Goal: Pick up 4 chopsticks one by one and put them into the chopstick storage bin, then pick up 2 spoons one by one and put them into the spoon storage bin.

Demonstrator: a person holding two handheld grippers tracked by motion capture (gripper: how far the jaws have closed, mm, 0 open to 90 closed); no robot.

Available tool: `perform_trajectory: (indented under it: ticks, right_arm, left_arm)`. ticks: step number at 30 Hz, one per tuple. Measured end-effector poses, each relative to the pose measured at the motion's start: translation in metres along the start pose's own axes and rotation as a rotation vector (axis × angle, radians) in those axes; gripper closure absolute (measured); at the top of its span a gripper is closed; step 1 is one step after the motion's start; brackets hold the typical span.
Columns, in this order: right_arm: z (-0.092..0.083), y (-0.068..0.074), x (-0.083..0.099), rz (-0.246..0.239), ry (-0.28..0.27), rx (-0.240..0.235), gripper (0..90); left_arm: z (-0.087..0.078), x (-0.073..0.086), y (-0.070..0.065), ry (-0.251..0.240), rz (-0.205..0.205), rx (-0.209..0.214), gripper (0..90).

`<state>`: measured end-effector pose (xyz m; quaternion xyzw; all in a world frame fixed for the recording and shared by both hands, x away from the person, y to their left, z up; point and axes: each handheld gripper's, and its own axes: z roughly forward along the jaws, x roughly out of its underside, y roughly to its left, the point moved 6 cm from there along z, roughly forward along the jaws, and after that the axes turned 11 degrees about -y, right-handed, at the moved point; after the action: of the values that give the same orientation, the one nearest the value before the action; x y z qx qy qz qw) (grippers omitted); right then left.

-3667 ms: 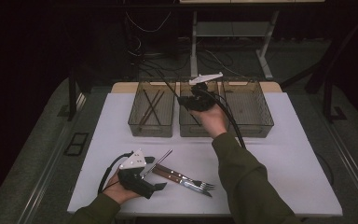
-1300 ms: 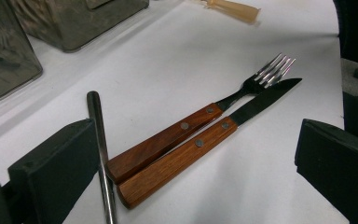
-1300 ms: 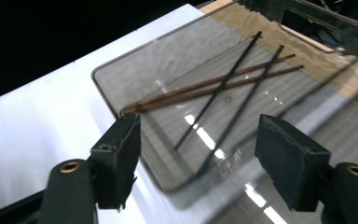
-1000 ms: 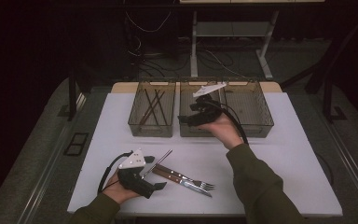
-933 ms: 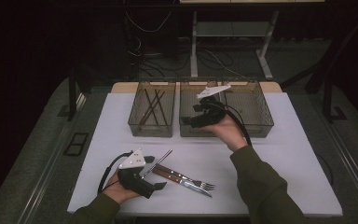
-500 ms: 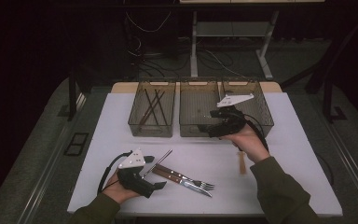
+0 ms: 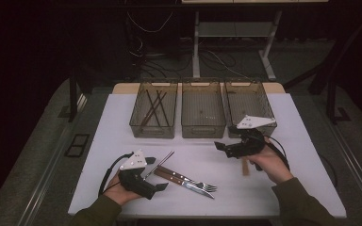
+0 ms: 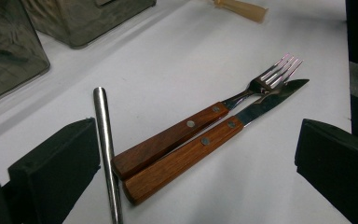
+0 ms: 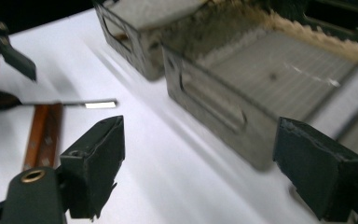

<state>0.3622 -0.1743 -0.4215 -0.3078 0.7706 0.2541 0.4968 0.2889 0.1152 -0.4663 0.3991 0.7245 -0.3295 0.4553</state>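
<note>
High view, lower left: the left gripper (image 7: pixel 155 173) rests on the white table (image 7: pixel 122 117), its jaws wide apart and touching nothing that I can make out. In the left gripper view they straddle three things at once: a thin metal rod (image 8: pixel 105 149) just beside the left-hand jaw, then the wood-handled fork (image 8: pixel 186 123) and knife (image 8: pixel 200 140), lying side by side and touching, tips toward the upper right of that frame. The risk I judge here is a mixed grab. If I close from this pose, the rod is likely to be swept against the handles, so that two pieces lift together or one skids away. Upper centre of the high view: three clear bins stand in a row. The left bin (image 7: pixel 153 129) holds dark sticks, while the middle bin (image 7: pixel 202 131) and the right bin (image 7: pixel 245 89) look nearly empty. Right of centre: the right gripper (image 7: pixel 222 148) hovers in front of the bins. Its jaws have just been opening, they stand wide, and nothing is between them. A small wooden piece (image 7: pixel 245 167) lies on the table under that hand, partly hidden by it. The jaws point toward the frame's centre, away from the piece, so reaching for it half-blind could nudge it aside or knock the nearby bin wall.
</note>
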Motion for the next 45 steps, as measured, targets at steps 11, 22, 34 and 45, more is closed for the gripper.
perform_trajectory:
  ticks: [11, 22, 34, 45]
  right_arm:
    - [-0.036, -0.005, 0.047, 0.020, -0.016, 0.052, 13.7]
    - [-0.066, -0.007, 0.075, 0.024, 0.008, 0.075, 13.7]
    - [-0.080, -0.007, 0.095, 0.012, 0.052, 0.102, 13.7]
    - [-0.085, -0.009, 0.093, 0.023, 0.035, 0.103, 13.7]
  left_arm:
    - [-0.001, -0.001, 0.000, 0.000, 0.004, -0.005, 0.0]
    - [-0.001, -0.001, 0.000, 0.002, 0.006, -0.008, 0.0]
    - [-0.003, -0.001, 0.002, 0.003, 0.010, -0.026, 0.0]
    - [-0.018, 0.004, 0.015, 0.038, 0.001, -0.096, 2.1]
